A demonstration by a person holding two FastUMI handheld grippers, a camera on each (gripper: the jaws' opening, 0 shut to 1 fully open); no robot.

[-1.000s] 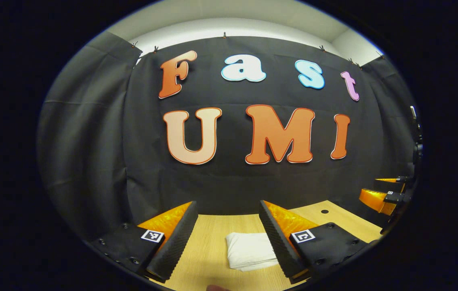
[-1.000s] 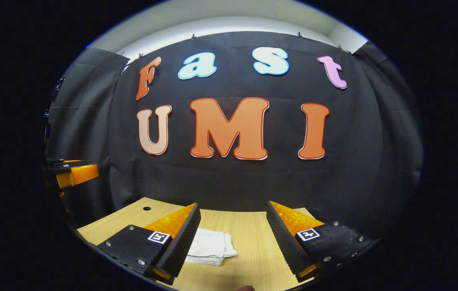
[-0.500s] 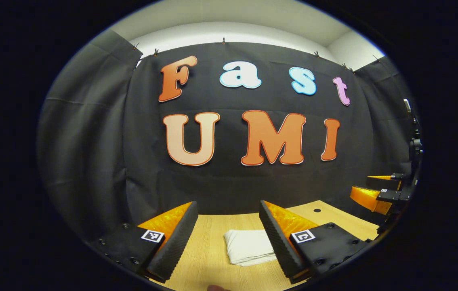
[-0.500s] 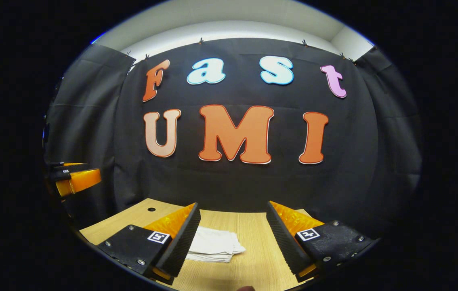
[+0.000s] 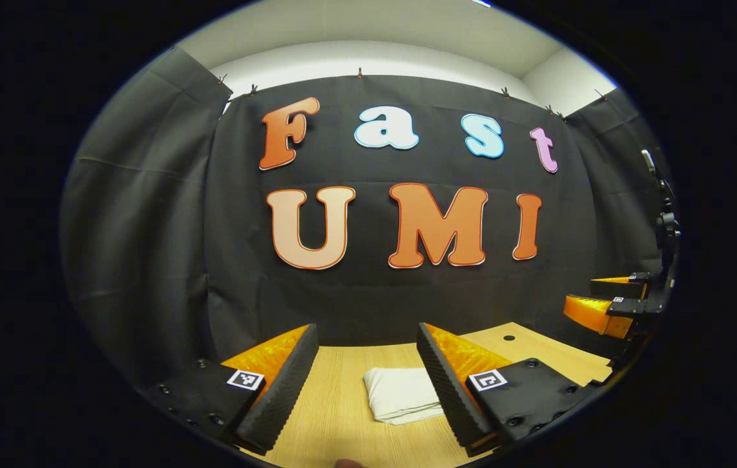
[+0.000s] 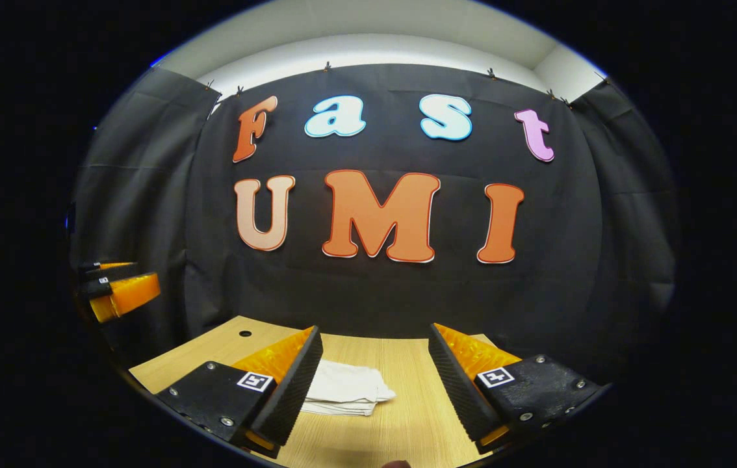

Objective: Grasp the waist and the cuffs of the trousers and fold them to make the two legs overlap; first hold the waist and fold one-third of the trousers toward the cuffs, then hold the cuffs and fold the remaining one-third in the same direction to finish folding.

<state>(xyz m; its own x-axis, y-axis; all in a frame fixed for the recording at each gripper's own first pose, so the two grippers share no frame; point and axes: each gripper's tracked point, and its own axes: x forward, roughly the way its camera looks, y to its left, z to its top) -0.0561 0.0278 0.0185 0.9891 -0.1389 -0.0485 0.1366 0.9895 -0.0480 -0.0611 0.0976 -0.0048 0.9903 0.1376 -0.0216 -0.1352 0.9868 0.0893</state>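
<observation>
Lying on the counter (image 5: 336,403) as a small white packet, the trousers (image 5: 403,393) look fully folded, so I judge the task done or nearly so. In the left gripper view they sit between the left gripper's (image 5: 363,383) two fingers, toward 1 o'clock, with their right edge hidden behind the right-hand finger. In the right gripper view the trousers (image 6: 350,389) lie toward 11 o'clock from the right gripper (image 6: 375,383), partly tucked behind its left-hand finger.

Both pairs of jaws stand wide apart and hold nothing; both hang above and short of the cloth, not touching it. Neither is clearly nearer. The packet's long axis cannot be told at this flat angle.

If any tidying remains, each gripper would need to drop forward and inward toward the packet, I think.

The left gripper view also shows the right gripper (image 5: 609,302) far off at 3 o'clock. The right gripper view shows the left gripper (image 6: 115,289) at 9 o'clock, and the stacked layers at the packet's near edge more plainly.
</observation>
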